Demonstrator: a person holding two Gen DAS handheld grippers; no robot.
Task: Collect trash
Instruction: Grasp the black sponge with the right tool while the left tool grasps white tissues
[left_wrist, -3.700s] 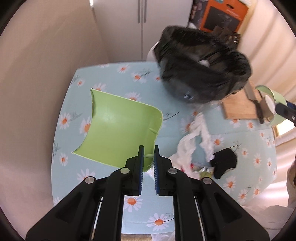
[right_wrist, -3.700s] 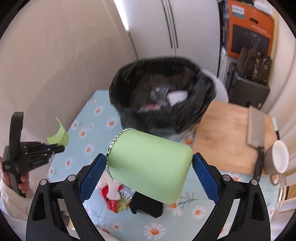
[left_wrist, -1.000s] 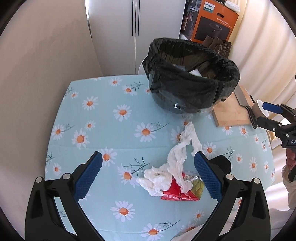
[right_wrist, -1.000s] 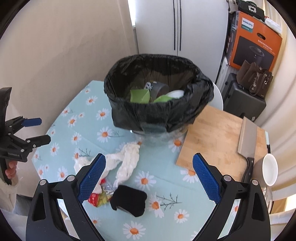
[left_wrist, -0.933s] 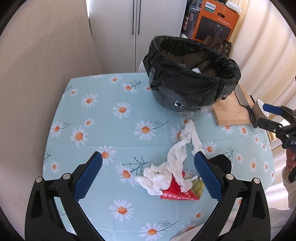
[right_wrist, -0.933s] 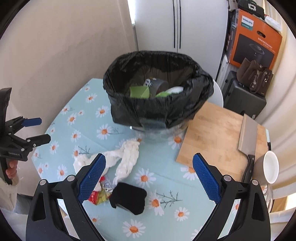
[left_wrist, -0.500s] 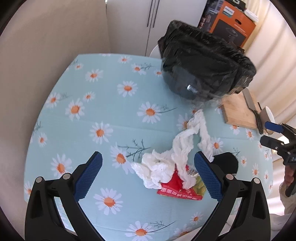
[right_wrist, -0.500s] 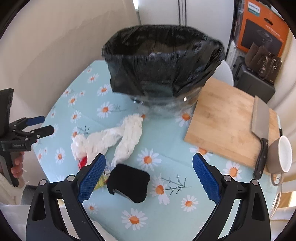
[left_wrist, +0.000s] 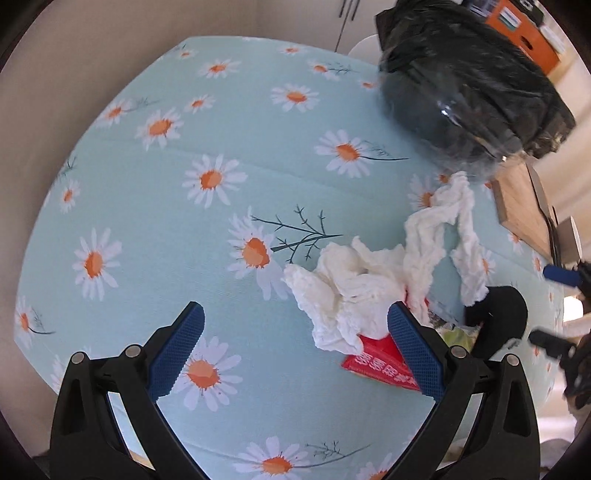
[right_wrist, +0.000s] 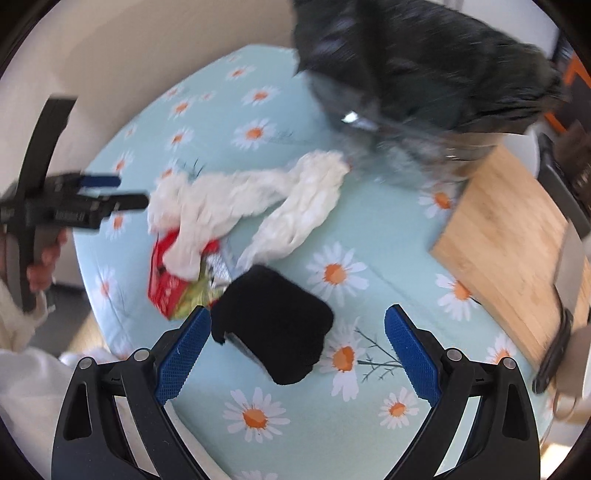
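A crumpled white paper towel (left_wrist: 369, 280) (right_wrist: 258, 199) lies on the daisy tablecloth (left_wrist: 184, 155), draped over a red snack wrapper (left_wrist: 376, 363) (right_wrist: 166, 273). A black crumpled object (right_wrist: 275, 325) (left_wrist: 498, 325) sits beside them. The bin with a black bag (left_wrist: 465, 85) (right_wrist: 417, 70) stands at the back. My left gripper (left_wrist: 295, 354) is open, low over the cloth, its right finger by the towel and wrapper. My right gripper (right_wrist: 293, 354) is open just over the black object, which lies near its left finger. The left gripper (right_wrist: 107, 195) also shows in the right wrist view.
A wooden cutting board (right_wrist: 509, 243) (left_wrist: 517, 210) with a cleaver (right_wrist: 569, 280) lies right of the bin, a mug (right_wrist: 576, 373) at its near end. A person's hand (right_wrist: 44, 258) and pale sleeve are at the table's left edge. A beige wall runs behind the table.
Both grippers have dropped lower and closer to the trash pile on the cloth. Earlier, green pieces held by each gripper went into the bin and both opened.
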